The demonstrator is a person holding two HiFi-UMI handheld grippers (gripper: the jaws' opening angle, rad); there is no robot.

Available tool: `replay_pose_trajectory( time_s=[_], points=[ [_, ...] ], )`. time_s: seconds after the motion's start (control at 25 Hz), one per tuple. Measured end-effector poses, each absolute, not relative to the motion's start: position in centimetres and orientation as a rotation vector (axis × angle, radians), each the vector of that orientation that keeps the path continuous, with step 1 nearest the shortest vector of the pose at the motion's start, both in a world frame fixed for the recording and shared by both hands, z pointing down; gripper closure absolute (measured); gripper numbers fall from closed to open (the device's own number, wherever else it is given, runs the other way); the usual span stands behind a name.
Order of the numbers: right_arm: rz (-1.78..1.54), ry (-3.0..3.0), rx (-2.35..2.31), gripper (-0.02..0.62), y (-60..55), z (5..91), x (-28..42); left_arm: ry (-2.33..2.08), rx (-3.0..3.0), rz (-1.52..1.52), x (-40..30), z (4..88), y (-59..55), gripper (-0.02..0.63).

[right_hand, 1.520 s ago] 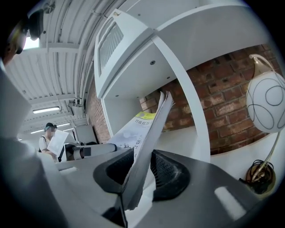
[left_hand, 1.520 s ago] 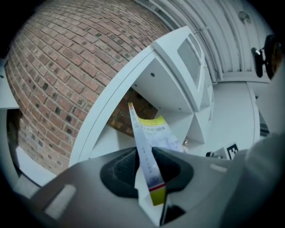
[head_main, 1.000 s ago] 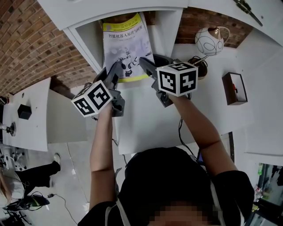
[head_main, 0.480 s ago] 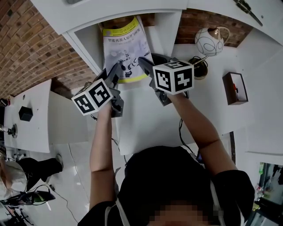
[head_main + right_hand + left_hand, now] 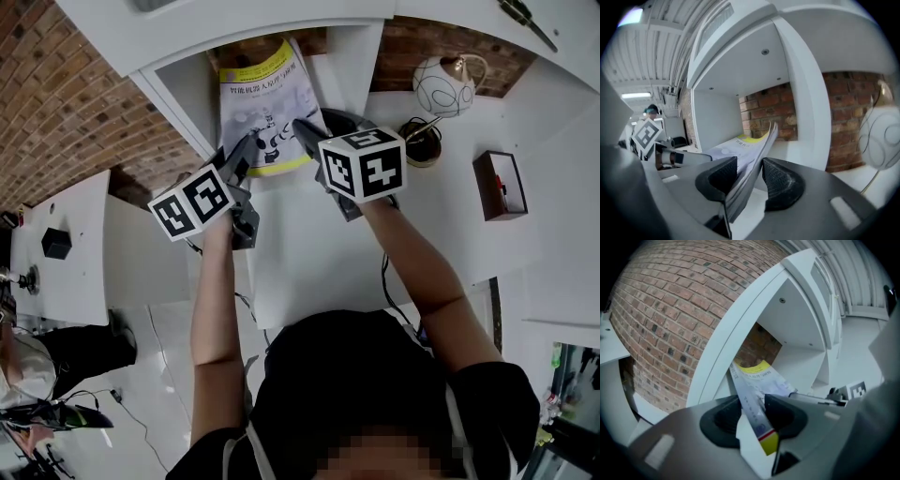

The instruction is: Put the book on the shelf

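The book, pale cover with a yellow band, stands tilted inside the white shelf compartment against the brick back wall. My left gripper is at its lower left corner and my right gripper at its lower right. In the left gripper view the book's spine runs between the left gripper's opening jaws. In the right gripper view the book's page edge leans on the left pad of the right gripper, with a gap to the other pad; these jaws are opening too.
A round white teapot, a small dark dish and a dark framed box sit on the white table right of the shelf. A brick wall lies to the left, with a lower white table beside it.
Both grippers have shifted slightly left with the book's lower edge, and the book sits a little deeper in the compartment. The jaws of both have widened.
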State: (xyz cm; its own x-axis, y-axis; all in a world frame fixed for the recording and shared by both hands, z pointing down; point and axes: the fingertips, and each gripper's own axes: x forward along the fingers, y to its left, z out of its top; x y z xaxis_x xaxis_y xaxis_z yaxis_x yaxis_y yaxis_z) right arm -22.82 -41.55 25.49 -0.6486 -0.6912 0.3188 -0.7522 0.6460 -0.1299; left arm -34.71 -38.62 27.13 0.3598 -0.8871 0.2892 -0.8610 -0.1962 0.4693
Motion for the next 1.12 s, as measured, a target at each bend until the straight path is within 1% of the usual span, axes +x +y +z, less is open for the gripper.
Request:
replay_pose_trajectory(
  time_s=[0.08,0.16,0.4,0.44,0.52,0.64,0.72,0.88,0.96,1.04,1.08,1.12],
  points=[
    [0.197,-2.575,1.228,0.42,-41.9,24.6,-22.5,-1.528,2.074,-0.046,-34.7,27.1,-38.7,0.442],
    [0.074,-2.549,1.237,0.437,-42.0,23.9,-22.7,-1.55,2.08,-0.031,-34.7,27.1,-38.7,0.439],
    [-0.006,-2.526,1.245,0.433,-41.9,24.0,-22.4,-1.609,2.088,0.004,-34.8,27.1,-38.4,0.436],
    [-0.031,-2.527,1.256,0.433,-41.8,23.8,-22.2,-1.654,2.094,0.033,-35.0,27.0,-38.4,0.422],
    [-0.096,-2.531,1.271,0.433,-41.5,23.2,-21.9,-1.757,2.115,0.122,-35.4,26.9,-38.2,0.36],
    [-0.127,-2.556,1.261,0.433,-41.1,22.6,-22.0,-1.849,2.152,0.212,-35.5,26.6,-37.8,0.347],
    [-0.112,-2.575,1.247,0.433,-40.9,22.6,-22.2,-1.906,2.174,0.242,-35.7,26.1,-37.5,0.354],
    [-0.095,-2.588,1.228,0.433,-40.4,23.1,-22.5,-1.961,2.2,0.206,-36.1,25.0,-36.6,0.397],
    [-0.094,-2.595,1.237,0.439,-40.3,23.0,-22.4,-1.992,2.209,0.192,-36.3,24.4,-36.1,0.441],
    [-0.104,-2.593,1.272,0.482,-40.1,22.8,-22.0,-2.04,2.22,0.201,-36.5,23.8,-35.5,0.507],
    [-0.115,-2.586,1.298,0.519,-40.0,22.6,-21.7,-2.065,2.226,0.206,-36.5,23.5,-35.2,0.542],
    [-0.128,-2.577,1.324,0.571,-40.0,22.5,-21.4,-2.085,2.23,0.209,-36.5,23.3,-34.9,0.573]
  ],
)
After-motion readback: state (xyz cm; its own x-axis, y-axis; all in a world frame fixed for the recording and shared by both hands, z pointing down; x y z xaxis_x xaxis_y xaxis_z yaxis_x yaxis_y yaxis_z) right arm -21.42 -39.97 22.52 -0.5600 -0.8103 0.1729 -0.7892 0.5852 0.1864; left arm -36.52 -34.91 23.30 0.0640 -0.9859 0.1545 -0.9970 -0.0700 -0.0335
